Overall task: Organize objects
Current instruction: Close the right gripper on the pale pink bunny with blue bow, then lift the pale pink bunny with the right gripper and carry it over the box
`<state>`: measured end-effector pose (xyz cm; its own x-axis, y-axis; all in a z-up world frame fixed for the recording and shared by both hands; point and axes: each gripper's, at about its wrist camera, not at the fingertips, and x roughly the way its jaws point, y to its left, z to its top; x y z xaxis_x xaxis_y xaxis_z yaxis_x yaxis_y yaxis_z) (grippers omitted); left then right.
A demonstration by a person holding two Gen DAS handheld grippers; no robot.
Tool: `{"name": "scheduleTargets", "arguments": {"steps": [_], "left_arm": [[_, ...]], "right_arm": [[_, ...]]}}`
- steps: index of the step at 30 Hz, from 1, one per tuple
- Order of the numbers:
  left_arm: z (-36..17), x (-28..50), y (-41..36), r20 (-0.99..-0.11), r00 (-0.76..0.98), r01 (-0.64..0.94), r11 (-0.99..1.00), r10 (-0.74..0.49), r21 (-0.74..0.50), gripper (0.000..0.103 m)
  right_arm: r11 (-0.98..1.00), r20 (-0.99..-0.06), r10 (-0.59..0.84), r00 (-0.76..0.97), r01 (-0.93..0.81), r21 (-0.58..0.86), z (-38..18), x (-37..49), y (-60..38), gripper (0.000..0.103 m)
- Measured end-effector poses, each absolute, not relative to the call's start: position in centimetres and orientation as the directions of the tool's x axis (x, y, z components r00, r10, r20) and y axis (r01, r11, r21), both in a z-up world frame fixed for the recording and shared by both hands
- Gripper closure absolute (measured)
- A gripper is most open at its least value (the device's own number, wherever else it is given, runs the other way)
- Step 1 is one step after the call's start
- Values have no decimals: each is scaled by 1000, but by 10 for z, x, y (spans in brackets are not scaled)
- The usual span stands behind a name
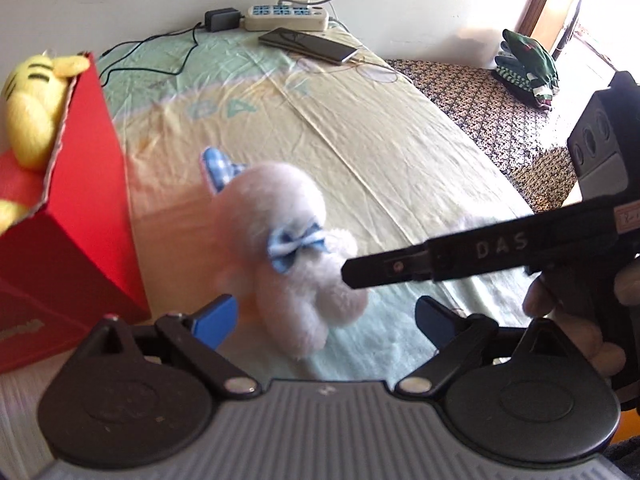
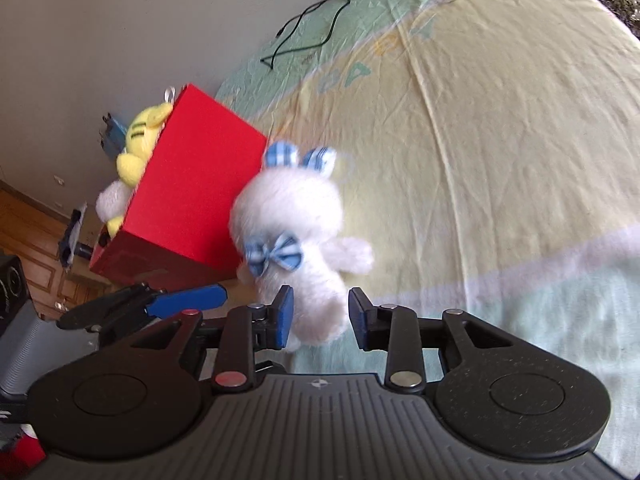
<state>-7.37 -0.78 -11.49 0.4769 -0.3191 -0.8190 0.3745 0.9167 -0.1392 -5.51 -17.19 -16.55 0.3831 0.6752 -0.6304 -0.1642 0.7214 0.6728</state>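
A white bunny plush (image 1: 288,240) (image 2: 296,232) with blue checked ears and a blue bow stands upright over the yellow-green bedsheet (image 1: 380,140). My right gripper (image 2: 320,316) is shut on its lower body, a blue pad on each side. In the left wrist view the right gripper (image 1: 352,272) reaches in from the right and touches the plush. My left gripper (image 1: 326,320) is open, its pads wide apart around the bunny's legs without touching. A red box (image 1: 80,200) (image 2: 192,200) just left of the bunny holds a yellow plush (image 1: 32,112) (image 2: 140,140).
At the bed's far end lie a power strip (image 1: 286,18), a black adapter (image 1: 222,19) with cables, and a phone (image 1: 308,44). Folded green clothes (image 1: 524,68) sit on a patterned blanket (image 1: 480,108) at the right. A wall runs behind the box.
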Motion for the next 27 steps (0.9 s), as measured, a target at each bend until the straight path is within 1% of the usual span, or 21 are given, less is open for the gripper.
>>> {"name": "scheduleTargets", "arguments": {"steps": [4,8,10,13,17,21,24,25,27], "left_arm": [[-115,-69,-8,-821,474,353,923,-317,-152,7],[-121,-58,-6,-830,462,326,930,-312,-168,7],[-125,-52,-3,-837,448,300,935,-315,-191,7],[-129,-43,4,-836,433,269,933,-338,-238,6],[-136,-31,13,-846,424,226,942,-323,-246,6],[-142,-26,21,-854,415,209,947,-313,-245,8],[-143,-24,24,-858,411,206,948,-309,-243,13],[-144,-24,25,-857,409,207,946,-313,-247,15],[-142,-24,27,-854,405,208,943,-326,-261,15]], "right_arm": [[674,-578,691,434,-97,732,-167,-42,-188,69],[670,-576,688,442,-83,738,-174,-28,-184,68],[642,-560,720,411,-88,761,-179,-21,-177,66],[634,-563,733,382,-84,769,-187,-16,-165,63],[587,-531,776,340,-84,805,-194,-11,-150,61],[564,-511,797,322,-94,821,-194,-5,-139,54],[512,-476,828,296,-51,858,-200,-1,-135,56],[504,-470,832,294,-46,863,-201,-1,-134,59],[495,-458,836,301,-54,867,-199,-3,-133,65]]}}
